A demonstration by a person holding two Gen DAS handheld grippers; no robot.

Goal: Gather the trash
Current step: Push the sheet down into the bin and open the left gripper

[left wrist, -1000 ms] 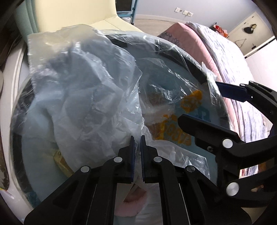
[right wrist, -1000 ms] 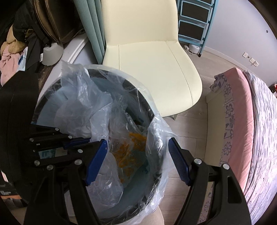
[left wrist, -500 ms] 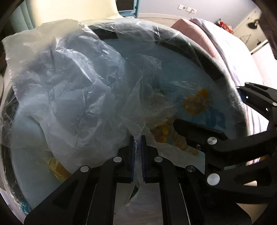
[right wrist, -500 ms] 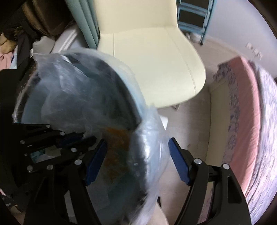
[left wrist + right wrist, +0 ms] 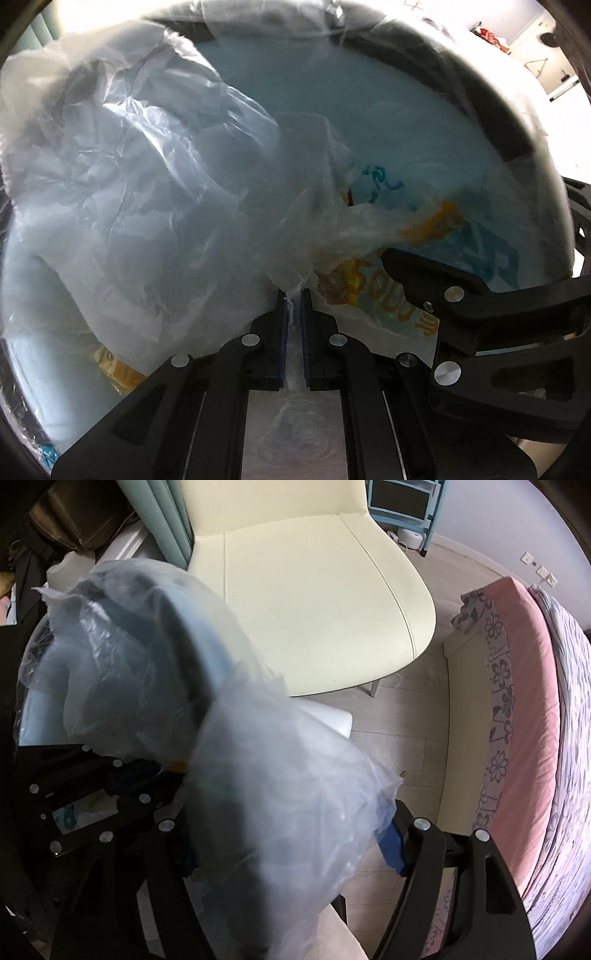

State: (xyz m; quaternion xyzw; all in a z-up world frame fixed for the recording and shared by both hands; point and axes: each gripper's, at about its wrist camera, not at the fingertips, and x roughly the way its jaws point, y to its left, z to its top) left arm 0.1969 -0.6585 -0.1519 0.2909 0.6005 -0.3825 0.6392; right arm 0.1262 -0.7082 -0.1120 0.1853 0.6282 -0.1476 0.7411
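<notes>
A round bin (image 5: 480, 99) with a pale blue inside and a clear liner fills the left wrist view. My left gripper (image 5: 293, 295) points down into it, shut on a pinch of crumpled clear plastic bag (image 5: 147, 184) that billows up to the left. A wrapper with orange and blue print (image 5: 424, 229) lies in the bin beneath. In the right wrist view my right gripper (image 5: 291, 849) stands open astride the bin's dark rim (image 5: 192, 672). Liner plastic (image 5: 295, 794) hangs between its fingers and hides the left one. The right gripper's black finger (image 5: 436, 284) shows inside the bin.
A cream chair (image 5: 314, 590) stands just behind the bin. A bed with pink floral bedding (image 5: 524, 738) runs along the right, with wood floor (image 5: 406, 720) between them. A teal curtain (image 5: 166, 513) and a blue shelf unit (image 5: 402, 498) are at the back.
Both grippers have sunk toward the bin, which now fills the left view. The rim and liner have come between the right gripper's fingers. The left stays shut on the plastic.
</notes>
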